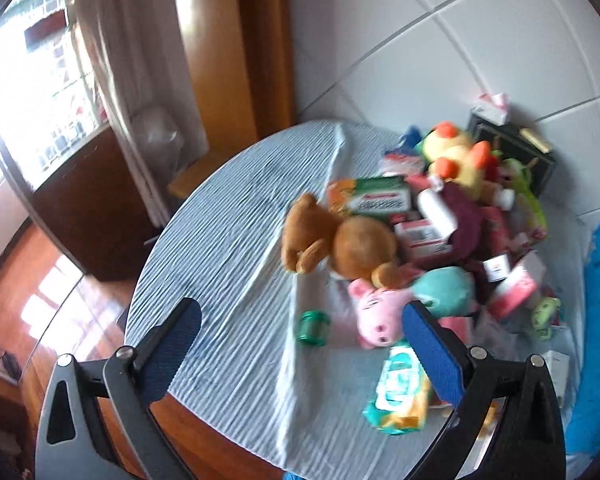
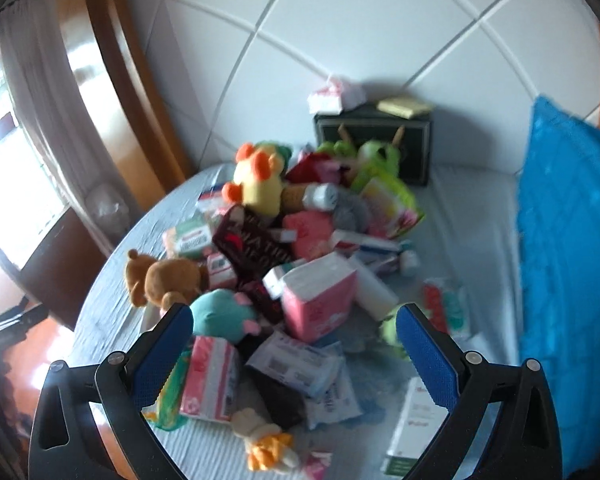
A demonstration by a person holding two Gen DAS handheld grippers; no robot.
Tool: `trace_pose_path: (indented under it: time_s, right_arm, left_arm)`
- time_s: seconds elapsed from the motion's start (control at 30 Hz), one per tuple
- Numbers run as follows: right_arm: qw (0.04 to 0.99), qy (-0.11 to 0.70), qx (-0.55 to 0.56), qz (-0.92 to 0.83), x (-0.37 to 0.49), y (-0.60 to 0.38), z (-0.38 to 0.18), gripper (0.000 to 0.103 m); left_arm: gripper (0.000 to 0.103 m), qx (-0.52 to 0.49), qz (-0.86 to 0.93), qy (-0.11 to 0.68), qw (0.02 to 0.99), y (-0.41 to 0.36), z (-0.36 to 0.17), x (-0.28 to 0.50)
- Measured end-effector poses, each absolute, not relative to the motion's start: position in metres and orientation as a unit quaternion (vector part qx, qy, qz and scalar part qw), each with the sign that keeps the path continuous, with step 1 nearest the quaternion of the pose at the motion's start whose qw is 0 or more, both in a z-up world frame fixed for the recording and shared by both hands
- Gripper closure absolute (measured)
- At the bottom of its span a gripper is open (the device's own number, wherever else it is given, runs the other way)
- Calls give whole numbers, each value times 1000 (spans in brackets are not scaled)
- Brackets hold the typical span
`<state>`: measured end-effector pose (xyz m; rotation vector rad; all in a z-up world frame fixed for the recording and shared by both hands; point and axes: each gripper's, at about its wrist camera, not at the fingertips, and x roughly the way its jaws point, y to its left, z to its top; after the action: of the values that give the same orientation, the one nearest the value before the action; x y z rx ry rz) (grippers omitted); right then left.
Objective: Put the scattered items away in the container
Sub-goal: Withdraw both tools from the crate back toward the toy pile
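A heap of toys and packets lies on a round table under a pale striped cloth (image 1: 228, 240). At its left edge sits a brown teddy bear (image 1: 336, 240) (image 2: 160, 280). Near it are a pink pig plush (image 1: 376, 312), a teal plush (image 2: 220, 316), a small green roll (image 1: 313, 328) and a yellow duck plush (image 2: 258, 184). A pink tissue pack (image 2: 320, 300) lies mid-heap. A black box (image 2: 376, 144) stands at the wall behind the heap. My left gripper (image 1: 300, 344) is open above the green roll. My right gripper (image 2: 294, 344) is open over flat packets, holding nothing.
A blue cushion (image 2: 568, 240) fills the right side of the table. White tiled wall (image 2: 340, 40) backs the heap. A wooden door frame (image 1: 236, 60), curtain (image 1: 132, 60) and window lie to the left. The table's edge drops to a wooden floor (image 1: 52, 292).
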<state>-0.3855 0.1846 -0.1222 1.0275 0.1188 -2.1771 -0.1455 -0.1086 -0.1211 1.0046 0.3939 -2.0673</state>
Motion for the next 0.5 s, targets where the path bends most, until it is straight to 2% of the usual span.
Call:
trace_pose_path:
  time_s: [0.27, 0.5]
  right_arm:
    - [341, 64, 425, -836, -380, 129, -153, 0]
    - [314, 30, 454, -833, -353, 47, -179, 0]
  left_arm:
    - [1, 425, -819, 109, 369, -157, -168, -157]
    - [1, 445, -839, 81, 304, -227, -203, -174]
